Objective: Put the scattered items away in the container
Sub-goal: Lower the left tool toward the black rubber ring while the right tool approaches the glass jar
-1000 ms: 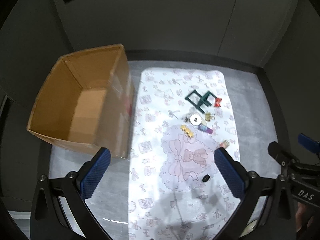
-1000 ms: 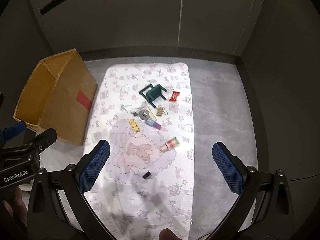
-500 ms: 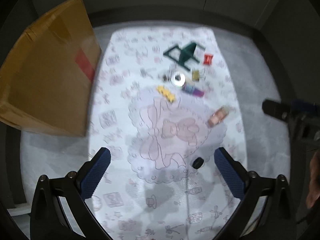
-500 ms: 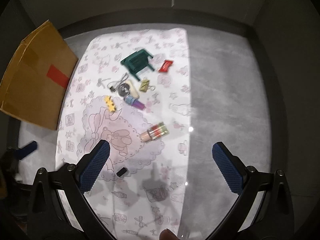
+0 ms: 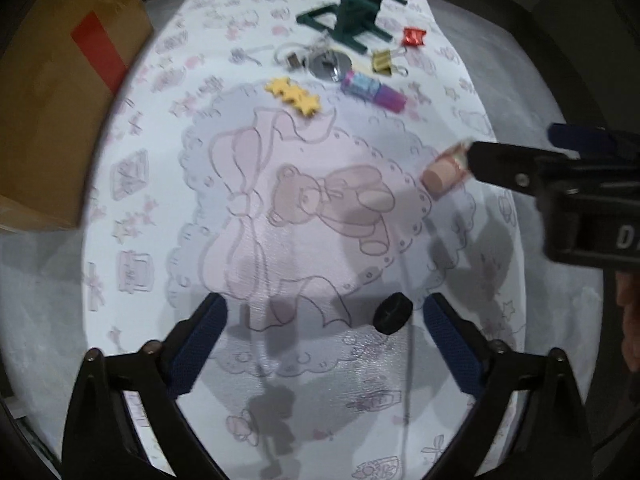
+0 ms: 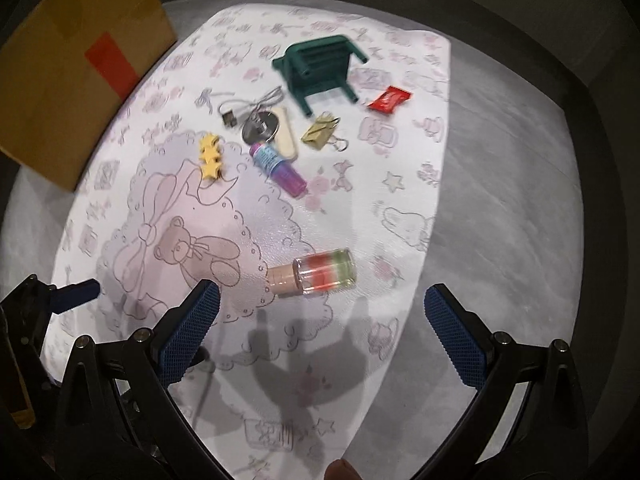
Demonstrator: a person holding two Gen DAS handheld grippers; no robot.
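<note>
Left gripper (image 5: 324,334) jaws wide, just closing slightly, above small black round cap (image 5: 393,313), right gripper (image 6: 320,330) spread empty near clear glass bottle (image 6: 316,272), brown cardboard box (image 6: 76,68) beside printed mat (image 6: 400,184)

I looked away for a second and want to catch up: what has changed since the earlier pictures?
Both grippers have come down toward the mat: the left gripper now hangs over the black cap, its jaws just closing a little, nothing between them; the right gripper nears the bottle, open. Nothing was grasped or released. The items and the box lie as before.
</note>
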